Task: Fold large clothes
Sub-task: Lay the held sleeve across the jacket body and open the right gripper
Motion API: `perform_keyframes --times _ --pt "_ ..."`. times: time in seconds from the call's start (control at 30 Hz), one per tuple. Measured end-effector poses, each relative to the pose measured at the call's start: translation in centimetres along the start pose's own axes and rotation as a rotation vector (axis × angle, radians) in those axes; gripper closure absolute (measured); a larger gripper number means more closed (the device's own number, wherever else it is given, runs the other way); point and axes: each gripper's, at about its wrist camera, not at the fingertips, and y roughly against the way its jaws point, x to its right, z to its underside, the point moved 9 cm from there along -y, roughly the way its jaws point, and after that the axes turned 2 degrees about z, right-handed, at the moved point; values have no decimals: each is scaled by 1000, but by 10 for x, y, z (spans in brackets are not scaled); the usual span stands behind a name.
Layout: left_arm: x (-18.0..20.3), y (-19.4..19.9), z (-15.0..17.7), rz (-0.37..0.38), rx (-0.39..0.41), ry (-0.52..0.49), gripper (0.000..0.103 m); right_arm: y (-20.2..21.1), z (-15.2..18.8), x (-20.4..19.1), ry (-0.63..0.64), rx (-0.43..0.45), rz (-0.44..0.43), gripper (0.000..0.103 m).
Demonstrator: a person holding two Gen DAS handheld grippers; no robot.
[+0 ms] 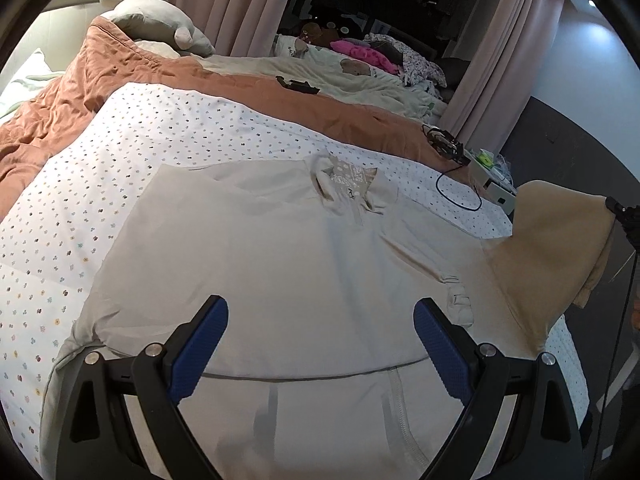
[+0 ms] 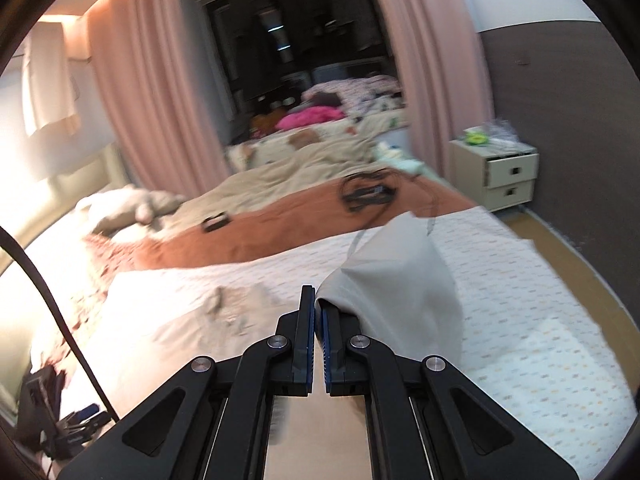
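Motion blurs the right wrist view; the shirt (image 1: pixel 280 264) runs past the bottom edge

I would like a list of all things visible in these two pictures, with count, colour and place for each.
Shirt: one, beige, flat on the bed, one side lifted.
Dotted sheet: one, white, under the shirt.
Quilt: one, rust-orange, beyond the sheet.
Plush toy: one, cream, at the bed's far end.
Curtains: pink, both sides of the dark opening.
Nightstand: one, cream, by the grey wall.
Black cable: one, near the bed's edge.
Left hand-held gripper: open above the shirt.
Right hand-held gripper: shut on the shirt's lifted part.
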Motion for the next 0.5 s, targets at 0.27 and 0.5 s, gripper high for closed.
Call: perform_keyframes --times 0.27,0.5 --pt "-11 2 -1 20 -2 49 7 -60 37 -23 -103 -106 -126 103" --pt "-24 7 -4 24 6 85 7 -113 91 -11 -273 -249 -137 103"
